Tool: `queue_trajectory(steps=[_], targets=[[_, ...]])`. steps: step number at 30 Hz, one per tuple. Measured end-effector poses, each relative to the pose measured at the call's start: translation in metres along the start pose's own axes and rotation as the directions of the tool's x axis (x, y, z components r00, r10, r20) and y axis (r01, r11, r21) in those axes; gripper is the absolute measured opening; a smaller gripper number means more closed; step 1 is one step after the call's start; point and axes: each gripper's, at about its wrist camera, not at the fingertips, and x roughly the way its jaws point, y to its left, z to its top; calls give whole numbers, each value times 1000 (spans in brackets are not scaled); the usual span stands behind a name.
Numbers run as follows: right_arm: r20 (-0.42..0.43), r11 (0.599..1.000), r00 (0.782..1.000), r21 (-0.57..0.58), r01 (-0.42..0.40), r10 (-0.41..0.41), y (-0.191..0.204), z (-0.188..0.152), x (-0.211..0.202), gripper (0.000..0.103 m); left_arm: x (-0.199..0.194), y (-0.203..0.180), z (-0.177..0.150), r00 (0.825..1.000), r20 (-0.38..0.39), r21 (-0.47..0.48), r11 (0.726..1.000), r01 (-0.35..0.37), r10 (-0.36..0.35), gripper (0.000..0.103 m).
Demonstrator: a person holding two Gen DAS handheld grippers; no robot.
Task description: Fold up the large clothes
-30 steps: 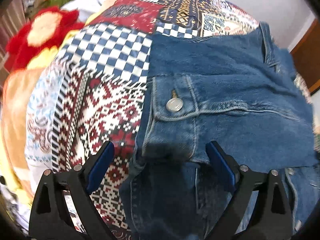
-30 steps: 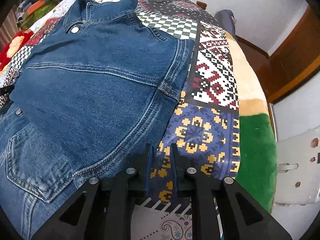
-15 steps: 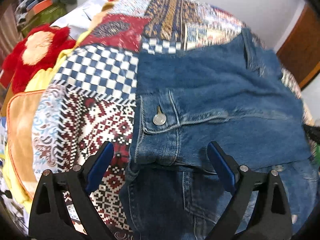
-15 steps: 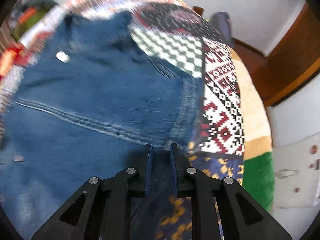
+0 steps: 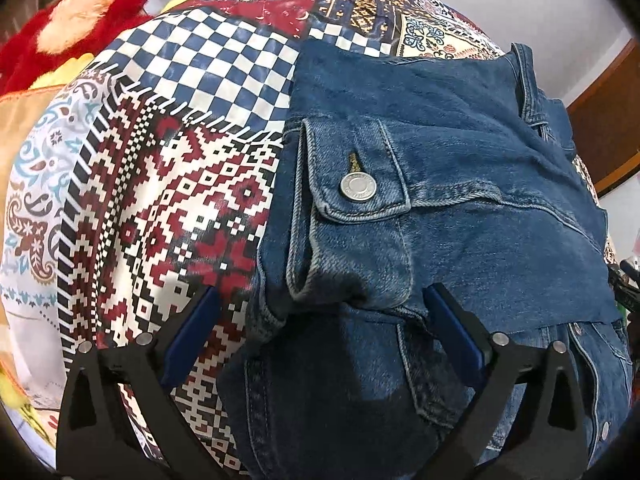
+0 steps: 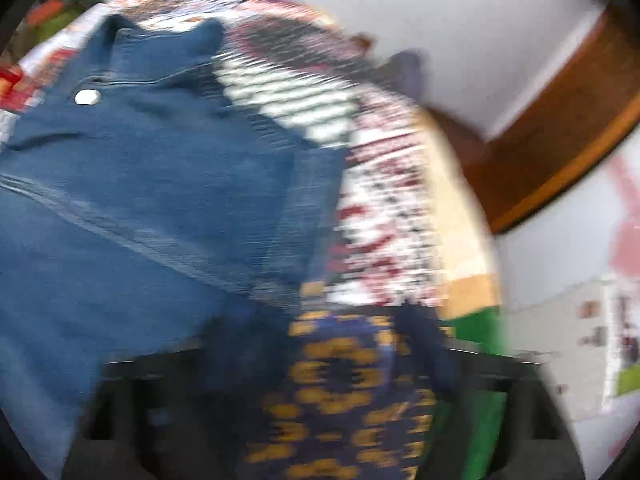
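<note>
The heavy, stiff-seamed denim jacket [image 5: 440, 184] lies folded between the opening left gripper [image 5: 320, 336] fingers, ungripped; the blurred right gripper [image 6: 320, 352] also opens beside its hem.

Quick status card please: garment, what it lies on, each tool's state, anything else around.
garment: denim jacket, partly folded, cuff with metal button lying on top
surface: patchwork bedspread
left tool: jaws opening wide, straddling the folded cuff edge, pads not pressing on it
right tool: jaws opening over the jacket's right edge, view blurred; no fabric seen pinched
nearby: red plush toy at the far left of the bed
</note>
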Motion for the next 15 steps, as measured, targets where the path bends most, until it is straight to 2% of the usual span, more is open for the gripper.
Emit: queue_trajectory(steps=[3, 7, 12, 15], targets=[[-22, 987, 992, 105, -121, 124, -23, -5, 1, 88, -11, -1, -4, 1000, 3, 10, 1000, -27, 27, 103], [-35, 952, 973, 214, -218, 230, -47, 0, -3, 88, -32, -3, 3, 998, 35, 22, 998, -55, 54, 103], [41, 881, 929, 306, -361, 367, -63, 18, -17, 88, -59, -4, 25, 992, 111, 28, 998, -59, 56, 103], [63, 841, 899, 332, -428, 433, -63, 30, -11, 88, -56, 1, 47, 993, 110, 6, 999, -34, 33, 103]])
